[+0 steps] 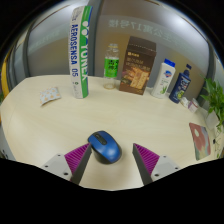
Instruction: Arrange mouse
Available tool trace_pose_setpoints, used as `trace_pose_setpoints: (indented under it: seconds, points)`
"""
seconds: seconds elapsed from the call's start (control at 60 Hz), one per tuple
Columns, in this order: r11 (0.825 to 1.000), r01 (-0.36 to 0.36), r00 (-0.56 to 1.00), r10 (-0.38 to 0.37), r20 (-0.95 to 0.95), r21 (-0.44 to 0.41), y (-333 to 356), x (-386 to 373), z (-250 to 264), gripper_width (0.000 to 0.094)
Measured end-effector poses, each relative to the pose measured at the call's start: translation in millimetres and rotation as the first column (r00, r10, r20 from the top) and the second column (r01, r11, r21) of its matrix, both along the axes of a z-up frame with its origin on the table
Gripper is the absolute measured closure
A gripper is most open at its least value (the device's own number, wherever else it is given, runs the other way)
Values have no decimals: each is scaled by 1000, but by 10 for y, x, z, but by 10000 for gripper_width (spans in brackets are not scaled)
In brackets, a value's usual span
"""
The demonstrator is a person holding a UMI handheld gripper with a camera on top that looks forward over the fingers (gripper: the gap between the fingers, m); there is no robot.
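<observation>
A blue and black computer mouse lies on the pale round table. It rests between my two fingers, close to the left finger, with a wider gap to the right finger. My gripper is open and the mouse sits on the table on its own. The pads do not press on it.
At the back of the table stand a white and green shuttlecock tube, a clear bottle, a brown box, a white bottle and a blue bottle. A small packet lies left. A red object and a plant are right.
</observation>
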State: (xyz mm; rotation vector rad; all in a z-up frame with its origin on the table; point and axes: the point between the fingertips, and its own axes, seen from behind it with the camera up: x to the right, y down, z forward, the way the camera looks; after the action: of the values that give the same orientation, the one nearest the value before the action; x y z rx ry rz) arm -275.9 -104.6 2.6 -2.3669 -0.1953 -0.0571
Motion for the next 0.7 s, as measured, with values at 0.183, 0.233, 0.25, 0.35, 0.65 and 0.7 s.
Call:
trace_pose_setpoints:
  seconds: [0.183, 0.233, 0.25, 0.35, 0.65, 0.7]
  points:
    - [1000, 1, 1000, -1, 5, 10, 290, 148, -47, 91]
    - [1000, 12, 1000, -12, -1, 7, 335, 183, -83, 115]
    - [1000, 15, 1000, -15, -3, 3, 342, 192, -100, 121]
    - [1000, 22, 999, -22, -37, -10, 342, 157, -169, 243]
    - [1000, -20, 999, 20, -43, 1, 314, 56, -148, 547]
    - [999, -22, 999, 24, -43, 30, 317, 85, -1, 547]
